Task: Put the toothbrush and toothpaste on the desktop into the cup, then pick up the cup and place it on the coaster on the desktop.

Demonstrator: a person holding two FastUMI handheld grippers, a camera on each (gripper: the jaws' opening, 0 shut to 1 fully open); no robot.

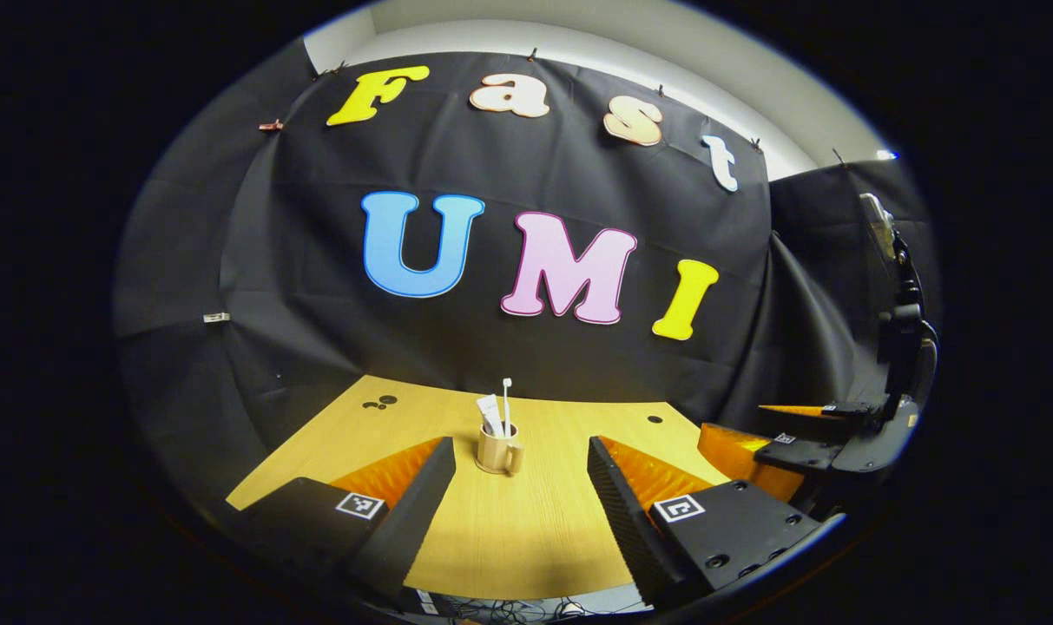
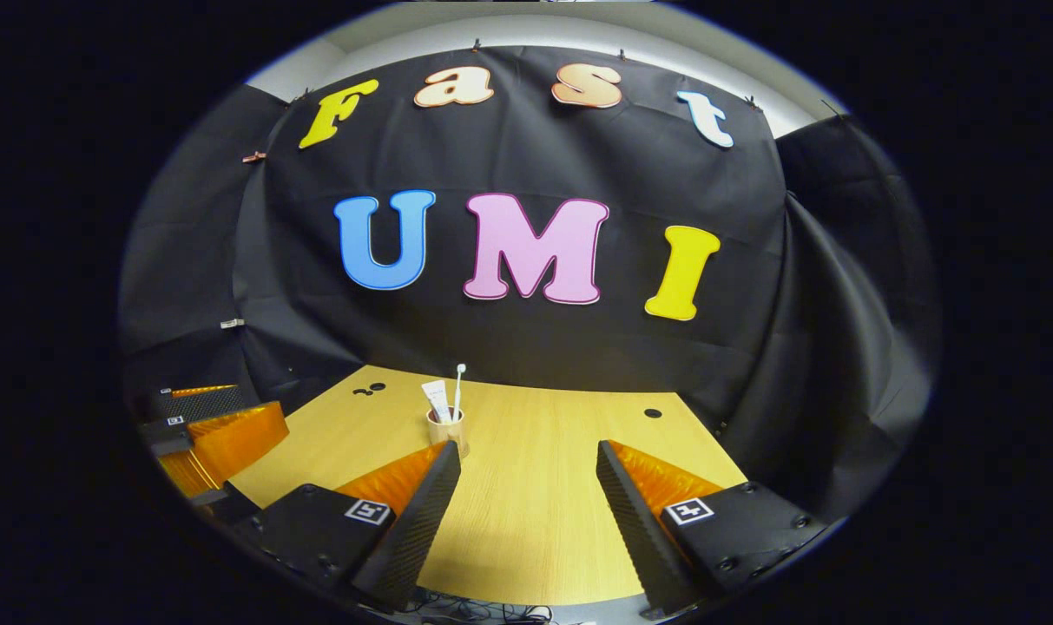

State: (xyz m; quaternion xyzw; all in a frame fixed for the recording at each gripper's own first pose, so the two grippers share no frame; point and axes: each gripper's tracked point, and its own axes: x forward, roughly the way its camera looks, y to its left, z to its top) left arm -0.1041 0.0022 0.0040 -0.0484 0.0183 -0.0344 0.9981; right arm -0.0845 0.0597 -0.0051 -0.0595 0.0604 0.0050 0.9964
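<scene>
A small beige cup (image 1: 498,451) (handle turned right) stands mid-desk (image 1: 526,529), white toothbrush (image 1: 507,404) and toothpaste (image 1: 490,415) upright inside, while the left gripper (image 1: 519,495) and right gripper (image 2: 526,503) gape wide, holding nothing.

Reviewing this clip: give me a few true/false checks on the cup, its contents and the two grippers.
1. The toothbrush stands in the cup. True.
2. The toothpaste lies flat on the desktop. False: it stands in the cup.
3. The left gripper is shut on the cup. False: it is open, short of the cup.
4. The right gripper is open and holds nothing. True.
5. The cup has a handle. True.
</scene>
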